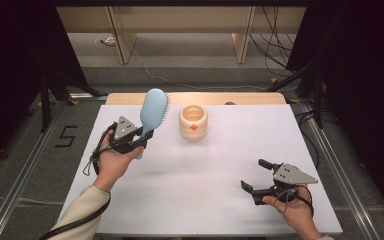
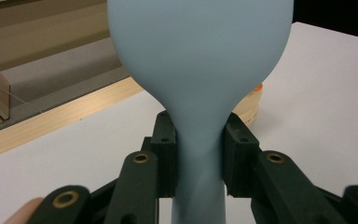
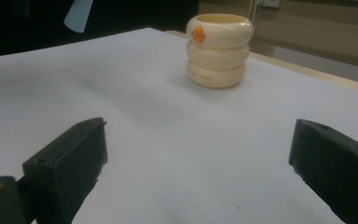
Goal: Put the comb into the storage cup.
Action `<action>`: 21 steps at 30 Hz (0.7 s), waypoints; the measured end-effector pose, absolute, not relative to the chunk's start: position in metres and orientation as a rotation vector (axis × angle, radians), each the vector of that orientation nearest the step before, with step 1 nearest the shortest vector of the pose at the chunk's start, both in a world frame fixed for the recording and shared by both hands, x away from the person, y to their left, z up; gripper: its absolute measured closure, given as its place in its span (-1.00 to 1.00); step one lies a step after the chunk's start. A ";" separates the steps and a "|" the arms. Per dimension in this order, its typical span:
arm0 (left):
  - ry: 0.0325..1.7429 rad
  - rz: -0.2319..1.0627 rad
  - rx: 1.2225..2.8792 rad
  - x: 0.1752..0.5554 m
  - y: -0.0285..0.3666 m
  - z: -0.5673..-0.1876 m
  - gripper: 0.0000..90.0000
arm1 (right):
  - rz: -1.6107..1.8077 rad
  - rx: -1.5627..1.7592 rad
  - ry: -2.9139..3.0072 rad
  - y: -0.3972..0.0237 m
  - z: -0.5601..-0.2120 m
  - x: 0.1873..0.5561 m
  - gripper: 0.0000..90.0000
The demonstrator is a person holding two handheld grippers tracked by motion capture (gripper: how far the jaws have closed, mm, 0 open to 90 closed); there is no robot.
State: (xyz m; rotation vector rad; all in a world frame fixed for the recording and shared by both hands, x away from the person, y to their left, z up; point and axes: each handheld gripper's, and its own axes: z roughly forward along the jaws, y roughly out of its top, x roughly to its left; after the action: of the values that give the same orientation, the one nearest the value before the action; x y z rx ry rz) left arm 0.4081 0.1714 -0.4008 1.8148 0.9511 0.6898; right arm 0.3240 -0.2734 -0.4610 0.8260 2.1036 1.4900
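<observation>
1. The left gripper [image 1: 141, 139] is clenched on the neck of a pale blue hairbrush [image 1: 153, 112], its jaws pressing either side of the handle just below the head (seen close in the left gripper view [image 2: 200, 70]).
2. The brush is held tilted, head up and away from the person, bristles toward the cup.
3. A cream ribbed cup [image 1: 193, 122] with an orange mark stands upright on the white bench [image 1: 205, 175], near the brush head.
4. The right gripper [image 1: 256, 176] hovers low at the near right, jaws spread wide and empty, well apart from the cup [image 3: 219, 50].
</observation>
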 end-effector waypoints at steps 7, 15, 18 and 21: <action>0.948 0.689 1.813 0.410 0.169 -0.399 0.54 | 1.489 0.826 2.104 -0.273 -0.461 0.324 -0.89; 0.940 0.691 1.810 0.412 0.165 -0.397 0.54 | 1.492 0.825 2.101 -0.273 -0.461 0.324 -0.89; 0.940 0.691 1.805 0.413 0.164 -0.396 0.55 | 1.493 0.826 2.101 -0.273 -0.461 0.324 -0.89; 0.937 0.692 1.804 0.414 0.163 -0.395 0.54 | 1.493 0.826 2.101 -0.273 -0.461 0.324 -0.89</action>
State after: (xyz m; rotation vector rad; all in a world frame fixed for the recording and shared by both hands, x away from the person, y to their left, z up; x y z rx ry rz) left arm 0.4140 0.1628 -0.3950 1.8037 0.9373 0.6921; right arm 0.3239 -0.2734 -0.4610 0.8259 2.1008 1.4931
